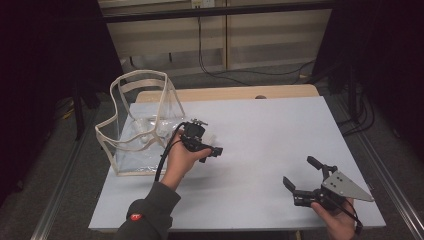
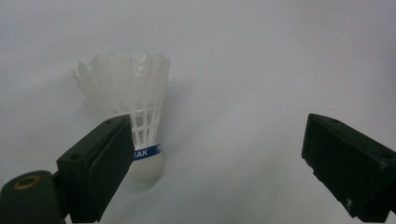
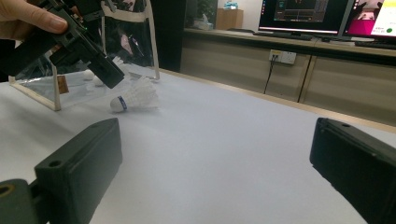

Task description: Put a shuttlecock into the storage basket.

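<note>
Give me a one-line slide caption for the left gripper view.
Open left gripper over a white shuttlecock lying on the table, one jaw beside its cork.

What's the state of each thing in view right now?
shuttlecock: lying on its side on the table, not gripped
left gripper: open, jaws above the shuttlecock
right gripper: open, holding nothing
clear bag: standing open-topped on the table, white balls inside

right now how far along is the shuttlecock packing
Done: white round shapes, seemingly shuttlecocks, already lie in the clear bag. In hand: the left gripper hangs open over a shuttlecock lying on the table, not yet gripping. Left: grasp it and bag it. The right gripper waits open.
</note>
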Available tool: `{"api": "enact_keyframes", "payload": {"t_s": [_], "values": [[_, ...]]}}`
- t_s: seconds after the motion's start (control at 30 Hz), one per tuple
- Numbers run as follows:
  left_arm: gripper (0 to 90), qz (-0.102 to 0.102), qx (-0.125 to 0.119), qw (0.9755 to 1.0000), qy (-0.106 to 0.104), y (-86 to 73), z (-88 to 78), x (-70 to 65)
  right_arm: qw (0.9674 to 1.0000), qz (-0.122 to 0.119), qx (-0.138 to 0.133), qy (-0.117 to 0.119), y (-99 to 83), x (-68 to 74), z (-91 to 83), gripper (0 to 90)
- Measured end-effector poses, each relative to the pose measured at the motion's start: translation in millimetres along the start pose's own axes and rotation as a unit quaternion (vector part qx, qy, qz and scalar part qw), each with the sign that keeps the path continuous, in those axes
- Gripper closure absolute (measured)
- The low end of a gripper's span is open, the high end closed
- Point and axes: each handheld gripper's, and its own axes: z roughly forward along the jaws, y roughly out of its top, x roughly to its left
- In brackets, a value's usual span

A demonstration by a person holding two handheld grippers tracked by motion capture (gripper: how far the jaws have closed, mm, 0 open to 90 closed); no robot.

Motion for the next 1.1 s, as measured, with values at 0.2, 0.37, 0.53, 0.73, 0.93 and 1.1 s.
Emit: {"api": "enact_keyframes", "payload": {"t_s": [0.2, 0.37, 0.53, 0.73, 0.93, 1.1], "values": [[12.6, -0.005, -0.001, 0.9999, 0.010, -1.6, 3.8, 2.2, 1.0000, -0.002, -0.002, 0.001, 0.4, 0.3, 0.3, 2.4], [15.4, 0.001, 0.002, 0.9996, 0.028, -3.1, 5.3, 2.9, 1.0000, 0.000, 0.000, 0.001, 0.0, 0.0, 0.1, 2.4], [16.9, -0.007, 0.002, 0.9991, 0.041, -5.2, 7.2, 4.5, 1.0000, -0.001, -0.002, 0.002, 0.5, 0.4, 0.4, 2.4], [18.6, -0.009, 0.003, 0.9984, 0.056, -6.1, 12.6, 4.7, 1.0000, -0.001, -0.001, 0.002, 0.2, 0.6, 0.6, 2.4], [23.6, -0.010, 0.005, 0.9974, 0.071, -7.4, 18.7, 5.1, 1.0000, -0.003, -0.001, 0.002, 0.0, 0.8, 0.9, 2.4], [28.8, -0.022, -0.005, 0.9956, 0.091, -10.2, 22.1, 7.7, 1.0000, -0.003, 0.000, 0.002, -0.2, 0.6, 0.9, 2.4]]}}
